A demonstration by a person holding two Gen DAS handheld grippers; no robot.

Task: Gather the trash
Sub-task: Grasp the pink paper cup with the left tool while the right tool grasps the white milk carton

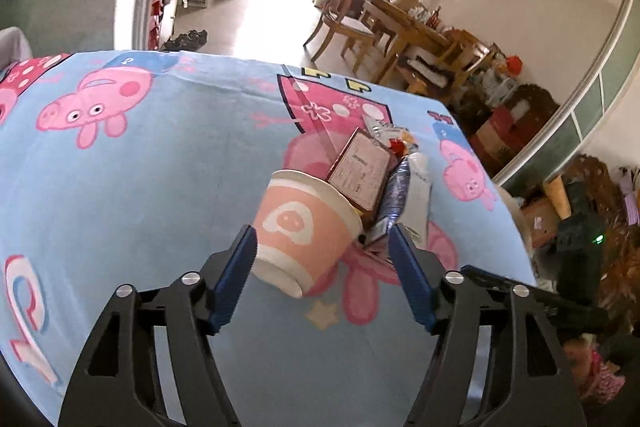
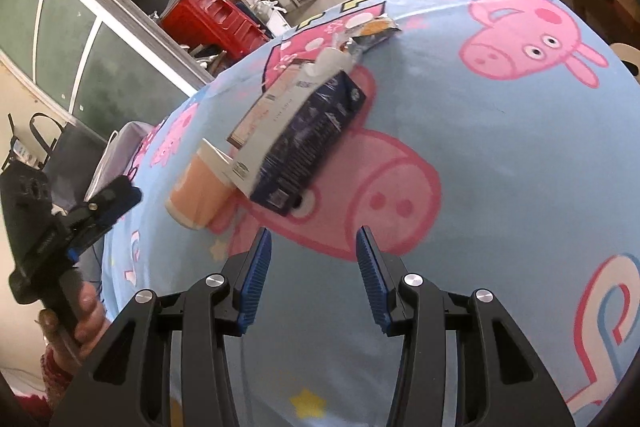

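Across the blue cartoon-pig tablecloth [image 1: 160,167], bare cloth fills the frame's left. At centre a pink paper cup [image 1: 298,231] leans between the wide-open, empty left gripper [image 1: 322,241]; cartons and wrappers [image 1: 384,179] touch its rim. Right gripper [image 2: 314,239] hangs half-open, empty, near the dark carton [image 2: 308,147].

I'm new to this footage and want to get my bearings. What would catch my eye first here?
The blue Peppa Pig tablecloth fills both views. On it sits a pink paper cup with a pig face, stuffed with trash: a brown-bordered card and a dark blue wrapper stick out of it. The left gripper is open around the cup's base, while the right gripper hangs open, short of the pile.
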